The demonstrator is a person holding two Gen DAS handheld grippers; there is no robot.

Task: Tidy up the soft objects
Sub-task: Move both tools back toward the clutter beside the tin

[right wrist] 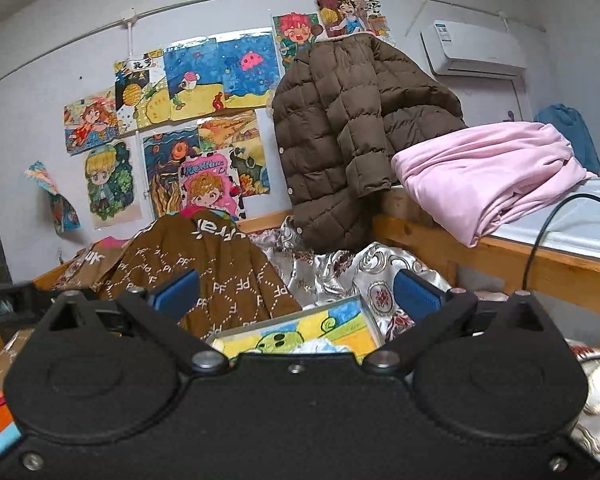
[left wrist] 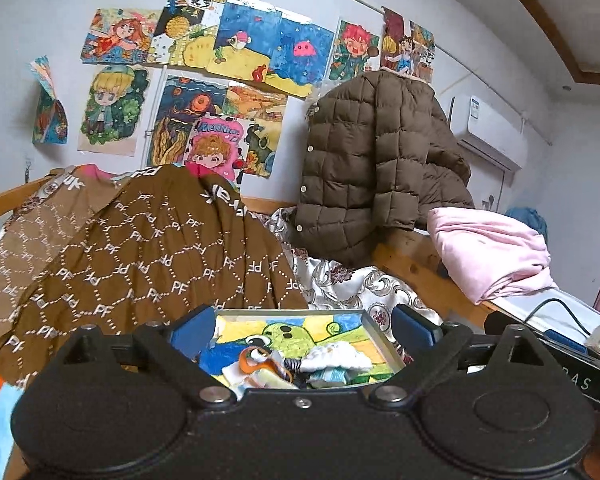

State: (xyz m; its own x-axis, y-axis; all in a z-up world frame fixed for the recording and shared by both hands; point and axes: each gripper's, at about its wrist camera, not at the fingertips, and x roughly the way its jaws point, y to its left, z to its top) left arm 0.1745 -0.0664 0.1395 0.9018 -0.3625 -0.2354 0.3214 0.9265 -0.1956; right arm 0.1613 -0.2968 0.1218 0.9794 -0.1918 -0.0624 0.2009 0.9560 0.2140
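Observation:
A shallow tray [left wrist: 374, 324] with a colourful drawing on its bottom lies on the bed and holds several small soft items, one a white fluffy piece [left wrist: 336, 356]. My left gripper [left wrist: 304, 330] is open and empty, its blue pads on either side of the tray. The tray's far rim also shows in the right wrist view [right wrist: 370, 318]. My right gripper [right wrist: 300, 292] is open and empty above the tray's far end. A brown patterned blanket [left wrist: 140, 248] lies to the left, also seen in the right wrist view [right wrist: 220, 276].
A brown quilted jacket [left wrist: 364, 168] hangs at the bed's corner. A folded pink cloth [left wrist: 488, 256] lies on a wooden ledge [right wrist: 500, 256] at right, with a black cable [right wrist: 540, 232]. Silver floral bedding [left wrist: 352, 284] lies beyond the tray. Drawings cover the wall.

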